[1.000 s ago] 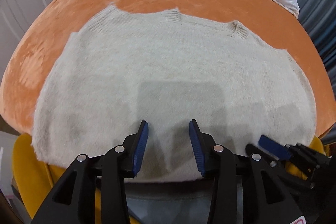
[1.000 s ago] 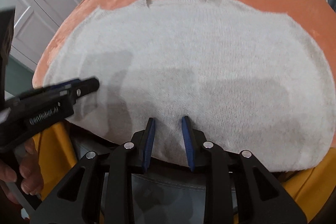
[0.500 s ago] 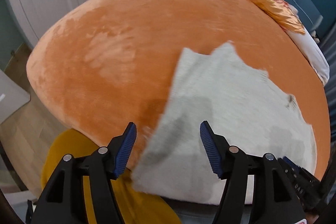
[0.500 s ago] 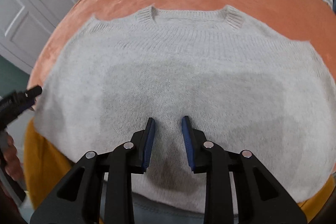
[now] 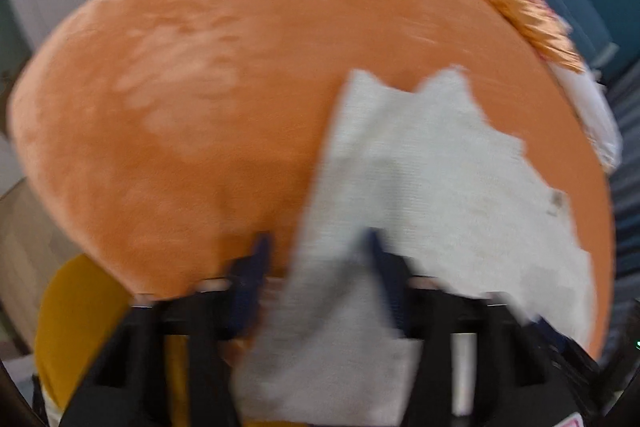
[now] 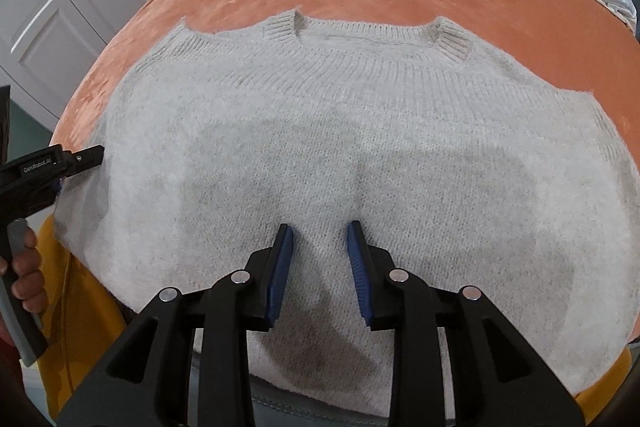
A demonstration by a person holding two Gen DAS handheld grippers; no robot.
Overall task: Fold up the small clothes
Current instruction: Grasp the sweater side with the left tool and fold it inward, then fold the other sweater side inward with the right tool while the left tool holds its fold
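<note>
- The left gripper [image 5: 316,267] is smeared by motion blur in its own view; the spread of its jaws there cannot be judged.
- The sweater [image 5: 420,187] edge between those fingers is blurred, and contact with either pad cannot be told.
- In the right wrist view, the left gripper [image 6: 86,159] is seen side-on and cut off by the left edge.
- The sweater [image 6: 320,131] hem below the right gripper [image 6: 320,267] is hidden behind the fingers.

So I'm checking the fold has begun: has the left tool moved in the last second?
Yes. In the right wrist view the left tool has slid left, off the sweater's front to its left edge.
</note>
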